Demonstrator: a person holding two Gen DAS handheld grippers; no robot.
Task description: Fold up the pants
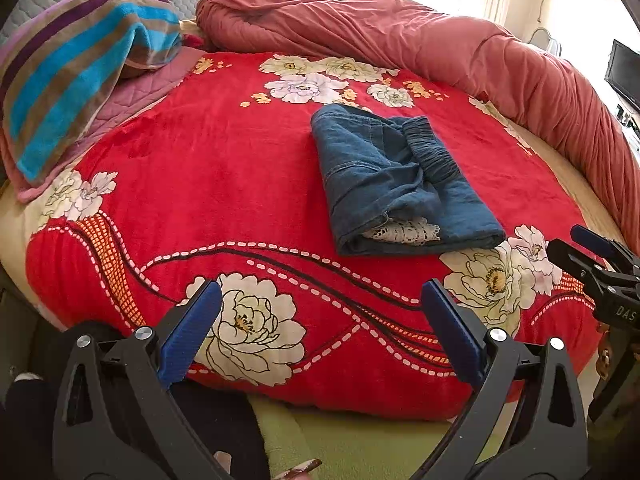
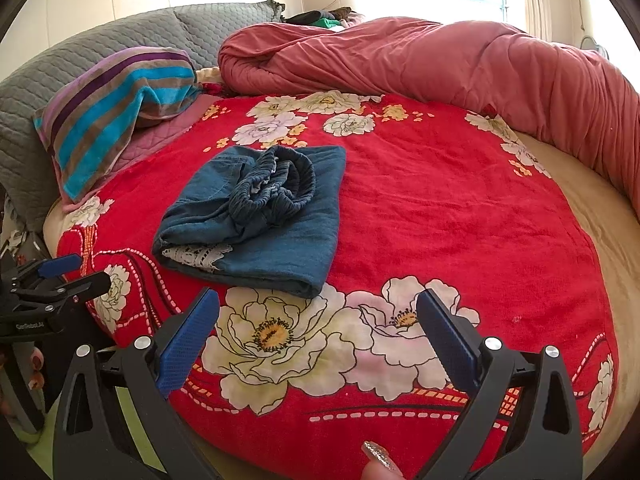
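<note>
- Folded blue pants (image 1: 400, 184) lie in a compact bundle on the red floral blanket (image 1: 224, 184), near the middle of it, their gathered elastic waistband (image 2: 276, 190) turned up on top and a patch of white lace (image 2: 196, 256) showing at the near open edge
- From my left gripper (image 1: 320, 320) I see both blue-padded fingers spread wide and holding nothing, hovering over the blanket's near edge, well apart from the pants
- My right gripper (image 2: 318, 320) is likewise spread wide and empty, over the large white flowers printed at the blanket's near edge, the pants just beyond it
- A striped towel (image 1: 76, 80) sits on the quilted pillow at the blanket's far left corner
- A rolled pink comforter (image 2: 440, 64) curves along the blanket's far and right sides
- A fingertip with a glittered nail (image 2: 380, 458) shows at the bottom of the right wrist view, below the blanket's edge
</note>
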